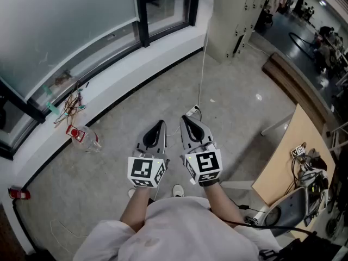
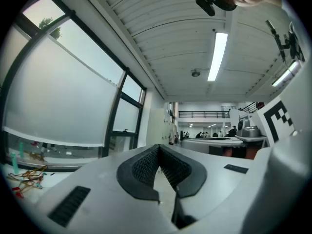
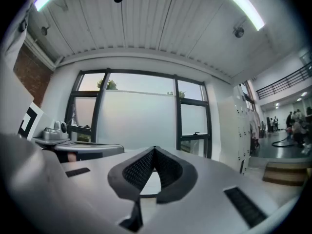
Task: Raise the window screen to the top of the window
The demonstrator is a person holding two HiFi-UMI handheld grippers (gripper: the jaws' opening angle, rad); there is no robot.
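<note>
The window screen (image 1: 65, 20) is a pale translucent sheet over the big window at the upper left; its bottom bar (image 1: 81, 45) hangs just above the sill. It also fills the pane in the left gripper view (image 2: 63, 96) and the middle panes in the right gripper view (image 3: 139, 118). Both grippers are held level and side by side in front of the person, well back from the window. My left gripper (image 1: 160, 124) is shut with nothing in it, tips meeting (image 2: 158, 147). My right gripper (image 1: 185, 119) is shut and empty too (image 3: 155, 148).
A plastic bottle (image 1: 87, 139) lies on the floor by the sill, under a tangle of coloured wires (image 1: 70, 105). A white cable runs to a power strip (image 1: 193, 112) just ahead of the grippers. A white cabinet (image 1: 242, 15) stands ahead, a wooden table (image 1: 291, 151) at right.
</note>
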